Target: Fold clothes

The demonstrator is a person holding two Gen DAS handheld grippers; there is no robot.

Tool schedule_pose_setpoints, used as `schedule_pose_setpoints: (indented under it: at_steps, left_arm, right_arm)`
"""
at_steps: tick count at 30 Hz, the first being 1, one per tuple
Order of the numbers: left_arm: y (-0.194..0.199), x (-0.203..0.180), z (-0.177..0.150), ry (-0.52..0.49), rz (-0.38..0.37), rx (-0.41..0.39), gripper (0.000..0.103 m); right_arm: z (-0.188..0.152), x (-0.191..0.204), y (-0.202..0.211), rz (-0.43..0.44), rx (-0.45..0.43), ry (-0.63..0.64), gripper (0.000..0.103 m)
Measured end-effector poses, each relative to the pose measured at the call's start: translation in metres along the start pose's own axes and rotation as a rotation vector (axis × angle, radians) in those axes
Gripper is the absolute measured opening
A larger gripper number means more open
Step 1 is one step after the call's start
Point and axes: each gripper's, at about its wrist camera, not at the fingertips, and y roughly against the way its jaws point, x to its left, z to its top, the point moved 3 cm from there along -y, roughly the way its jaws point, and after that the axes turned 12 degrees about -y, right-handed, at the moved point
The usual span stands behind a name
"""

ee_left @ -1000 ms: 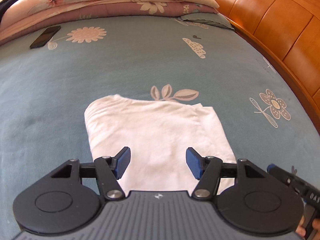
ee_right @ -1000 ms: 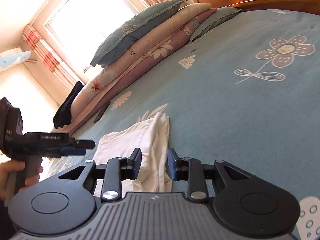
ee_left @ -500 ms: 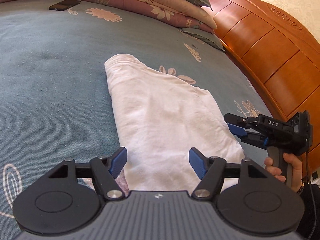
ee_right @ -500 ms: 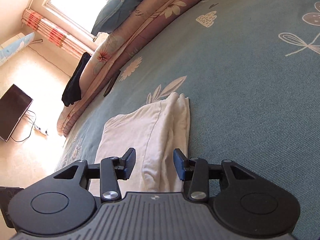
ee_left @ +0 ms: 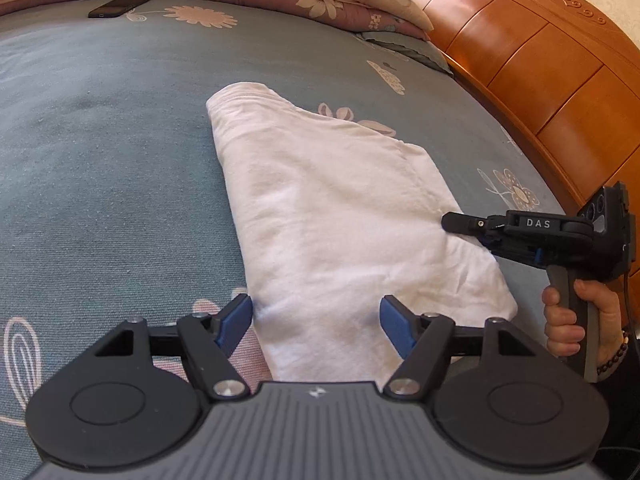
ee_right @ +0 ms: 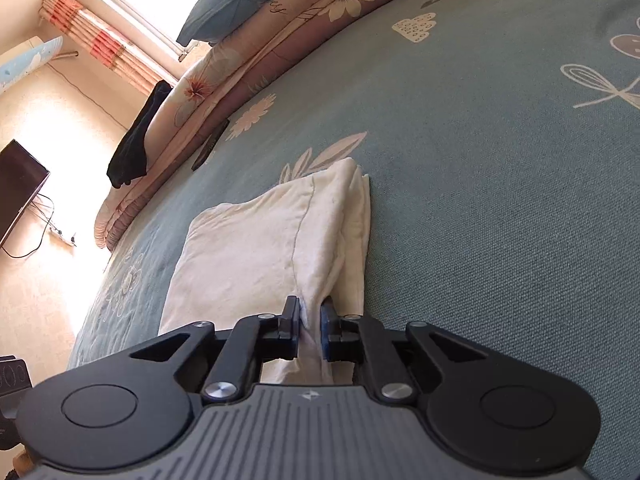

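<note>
White letters "DAS" on the side of the right tongs point(ee_left: 486, 234), no other legible text

white garment's point(ee_left: 344, 216) near edge behind left hand-held gripper point(ee_left: 316, 320) body

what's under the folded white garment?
The folded white garment lies flat on the teal floral bedsheet, which shows all around it. Whatever sits directly beneath is covered. The right gripper pinches its near edge; the left gripper is open over it.
</note>
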Motion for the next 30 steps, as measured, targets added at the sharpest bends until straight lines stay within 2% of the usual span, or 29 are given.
schedule_pose_setpoints:
  at_steps: [4, 6, 9, 11, 12, 14, 15, 17, 19, 20, 23, 30]
  left_arm:
    - [0.013, -0.004, -0.006, -0.058, 0.042, -0.019, 0.070]
    - [0.018, -0.003, -0.008, -0.072, 0.063, -0.020, 0.070]
    - [0.017, 0.001, -0.008, -0.046, 0.075, -0.009, 0.070]
    - [0.013, -0.002, -0.009, -0.060, 0.092, 0.007, 0.070]
    - [0.011, -0.004, -0.011, -0.071, 0.103, 0.013, 0.070]
    - [0.009, -0.007, -0.016, -0.090, 0.112, 0.028, 0.071]
    - [0.008, -0.007, -0.020, -0.097, 0.118, 0.038, 0.071]
    - [0.006, -0.007, -0.026, -0.108, 0.126, 0.057, 0.072]
    - [0.010, -0.009, -0.032, -0.139, 0.135, 0.056, 0.072]
    - [0.013, -0.011, -0.033, -0.149, 0.140, 0.059, 0.072]
    - [0.016, -0.019, -0.032, -0.177, 0.119, 0.053, 0.072]
    - [0.011, -0.041, -0.029, -0.238, 0.026, 0.017, 0.073]
  right_arm:
    - [-0.007, 0.003, 0.033, -0.002, -0.081, 0.007, 0.020]
    - [-0.015, 0.012, 0.053, 0.036, -0.104, 0.035, 0.021]
    - [-0.033, 0.027, 0.067, 0.105, -0.061, 0.085, 0.021]
    - [-0.048, 0.032, 0.065, 0.126, -0.001, 0.126, 0.021]
    - [-0.057, 0.033, 0.061, 0.121, 0.026, 0.154, 0.021]
    - [-0.067, 0.020, 0.053, 0.043, 0.038, 0.159, 0.021]
    - [-0.071, 0.014, 0.048, 0.001, 0.042, 0.159, 0.017]
    - [-0.073, -0.007, 0.052, 0.008, 0.031, 0.089, 0.000]
    - [-0.073, -0.017, 0.063, 0.034, 0.017, 0.036, 0.000]
    - [-0.073, -0.017, 0.068, 0.037, 0.007, 0.035, 0.000]
    - [-0.074, -0.002, 0.080, 0.033, -0.030, 0.082, 0.015]
    - [-0.065, 0.029, 0.068, 0.052, -0.051, 0.125, 0.020]
